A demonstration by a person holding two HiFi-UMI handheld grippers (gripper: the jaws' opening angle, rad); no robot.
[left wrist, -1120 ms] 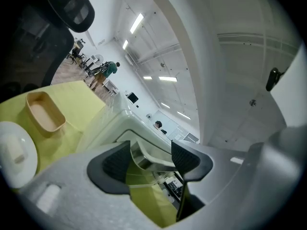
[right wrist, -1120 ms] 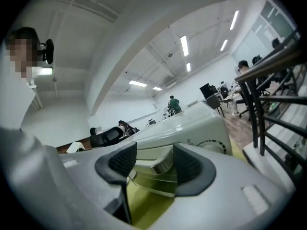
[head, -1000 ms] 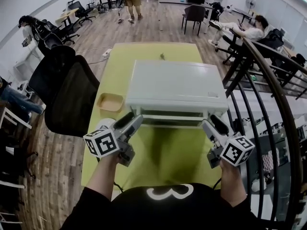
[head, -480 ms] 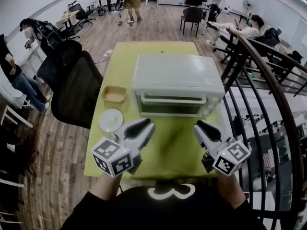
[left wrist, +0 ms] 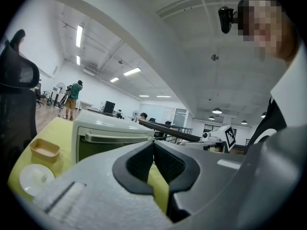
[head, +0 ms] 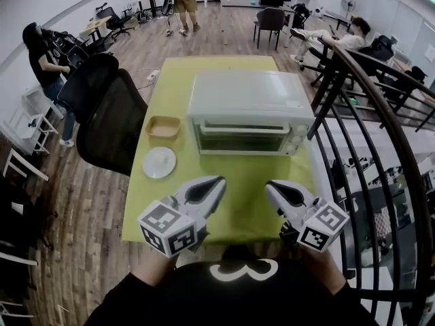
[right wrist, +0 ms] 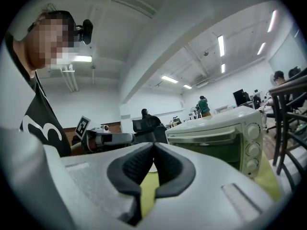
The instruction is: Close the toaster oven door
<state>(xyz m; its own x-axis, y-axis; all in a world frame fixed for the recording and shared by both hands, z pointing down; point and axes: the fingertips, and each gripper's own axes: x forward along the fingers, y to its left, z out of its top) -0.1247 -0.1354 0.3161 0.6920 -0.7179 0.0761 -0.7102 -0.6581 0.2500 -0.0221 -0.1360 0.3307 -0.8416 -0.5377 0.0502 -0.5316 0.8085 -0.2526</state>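
The white toaster oven (head: pixel 248 111) stands on the yellow-green table (head: pixel 238 189), its glass door upright and shut, the handle (head: pixel 245 129) along the top. Both grippers hover over the table's near edge, well short of the oven. My left gripper (head: pixel 219 180) and my right gripper (head: pixel 270 185) have just been closing and are shut, with nothing between the pads. In the left gripper view the jaws (left wrist: pixel 153 143) meet in front of the oven (left wrist: pixel 110 135). The right gripper view shows its jaws (right wrist: pixel 153 145) together and the oven (right wrist: pixel 216 138) with its knobs (right wrist: pixel 253 150).
A tan square bowl (head: pixel 163 128) and a white round plate (head: pixel 159 162) lie left of the oven. A black office chair (head: pixel 109 128) stands at the table's left side. A dark metal railing (head: pixel 367 134) runs along the right. Several people are further back.
Both grippers have drawn back from the oven's front toward the near table edge, and their jaws have gone from wide apart to shut. The door, partly down at first, now stands closed.
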